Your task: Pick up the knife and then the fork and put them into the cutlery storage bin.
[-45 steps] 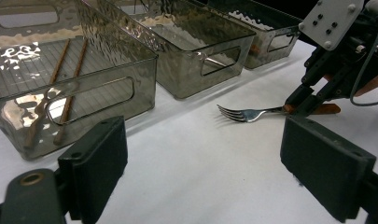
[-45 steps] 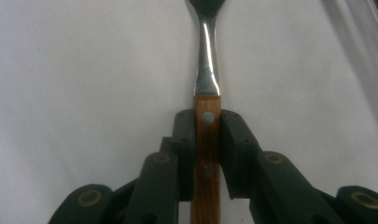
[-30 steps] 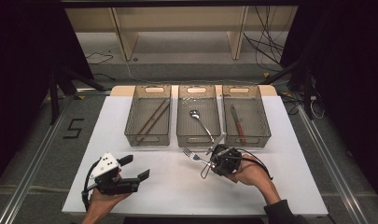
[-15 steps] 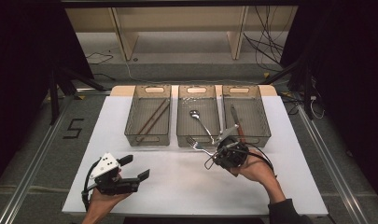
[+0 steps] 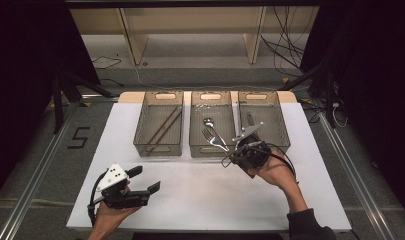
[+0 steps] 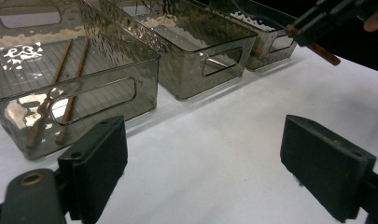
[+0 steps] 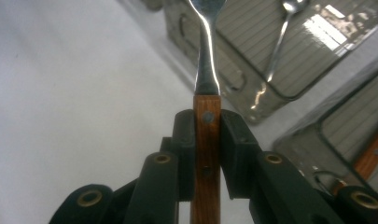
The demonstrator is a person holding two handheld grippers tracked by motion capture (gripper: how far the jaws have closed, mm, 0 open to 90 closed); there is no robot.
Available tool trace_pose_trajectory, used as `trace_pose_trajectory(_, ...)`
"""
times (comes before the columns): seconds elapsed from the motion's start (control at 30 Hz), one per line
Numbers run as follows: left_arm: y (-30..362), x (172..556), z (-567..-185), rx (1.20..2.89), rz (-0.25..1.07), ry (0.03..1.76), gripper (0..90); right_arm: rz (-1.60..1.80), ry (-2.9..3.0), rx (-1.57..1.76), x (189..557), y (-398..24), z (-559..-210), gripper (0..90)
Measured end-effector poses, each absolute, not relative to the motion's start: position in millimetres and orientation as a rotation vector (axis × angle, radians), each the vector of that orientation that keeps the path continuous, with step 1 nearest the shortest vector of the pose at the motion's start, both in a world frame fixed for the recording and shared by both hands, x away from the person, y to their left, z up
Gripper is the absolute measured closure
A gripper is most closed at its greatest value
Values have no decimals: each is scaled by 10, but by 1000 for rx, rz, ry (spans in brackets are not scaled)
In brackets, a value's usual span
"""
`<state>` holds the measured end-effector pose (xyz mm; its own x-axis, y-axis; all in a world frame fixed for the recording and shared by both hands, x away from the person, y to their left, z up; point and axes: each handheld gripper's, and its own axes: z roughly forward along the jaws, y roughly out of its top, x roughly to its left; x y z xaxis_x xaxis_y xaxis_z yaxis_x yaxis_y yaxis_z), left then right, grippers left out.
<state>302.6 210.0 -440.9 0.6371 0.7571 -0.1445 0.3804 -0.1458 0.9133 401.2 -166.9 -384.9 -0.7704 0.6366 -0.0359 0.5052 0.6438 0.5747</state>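
The right gripper (image 7: 206,140) pinches the wooden handle of a fork (image 7: 206,93) between its pads, the metal neck rising straight out ahead of the jaws. In the high view that gripper (image 5: 247,150) sits at the near end of the middle bin (image 5: 212,95), with the fork's tines (image 5: 210,136) over that bin's near part, just beside the spoon (image 5: 213,131) lying inside. Left of the middle bin, another bin holds chopsticks (image 5: 164,125). The left gripper (image 5: 140,187) rests well nearer than the middle bin on the white table (image 5: 200,200), its jaws spread wide around nothing.
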Motion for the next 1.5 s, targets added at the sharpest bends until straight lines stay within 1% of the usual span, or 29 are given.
trace_pose_trajectory(0.27,2098,3027,-4410,1759,427,925,146,848,2552,1007,4143,-1781,-3752,776)
trace_pose_trajectory(0.73,2105,3029,-4410,1756,425,928,146,882,2392,1187,4524,-2038,-3583,776)
trace_pose_trajectory(1.17,2105,3031,-4408,1754,421,928,146,877,2325,1288,4749,-2182,-3567,775)
trace_pose_trajectory(1.5,2105,3031,-4409,1754,423,927,146,861,2290,1358,4885,-2247,-3625,775)
